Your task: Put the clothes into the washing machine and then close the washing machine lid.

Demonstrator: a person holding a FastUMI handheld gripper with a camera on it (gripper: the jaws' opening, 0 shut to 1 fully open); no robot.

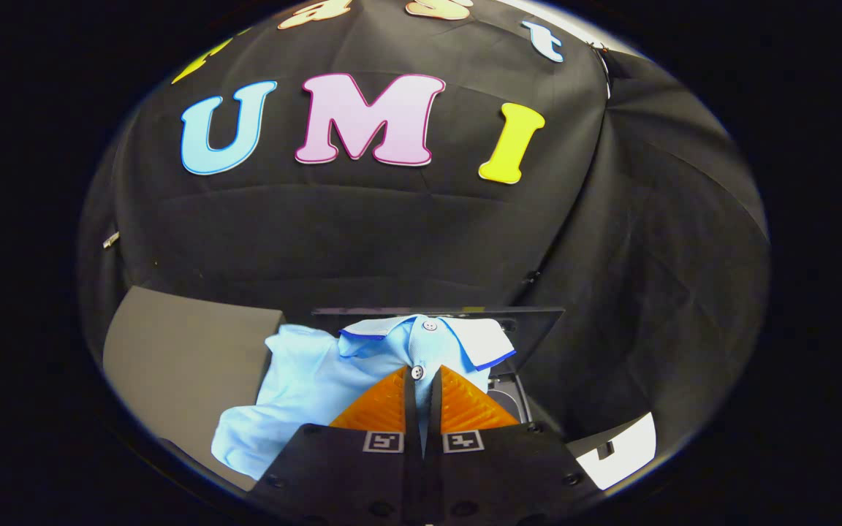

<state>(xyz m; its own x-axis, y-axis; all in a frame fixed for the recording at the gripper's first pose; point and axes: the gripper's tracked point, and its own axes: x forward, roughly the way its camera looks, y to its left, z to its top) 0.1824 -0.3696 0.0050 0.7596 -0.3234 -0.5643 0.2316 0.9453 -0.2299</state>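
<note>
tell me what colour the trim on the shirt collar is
Dark blue, edging the collar of the light blue shirt; clearest in gripper view.

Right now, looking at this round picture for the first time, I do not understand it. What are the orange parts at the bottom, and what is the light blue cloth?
The camera rides on a hand-held two-finger gripper and looks forward along it. The orange ribbed wedges are its fingers, closed on a light blue polo shirt with a dark-edged collar. The shirt hangs over the dark washing machine with its raised lid. A grey surface lies beside it.
</note>
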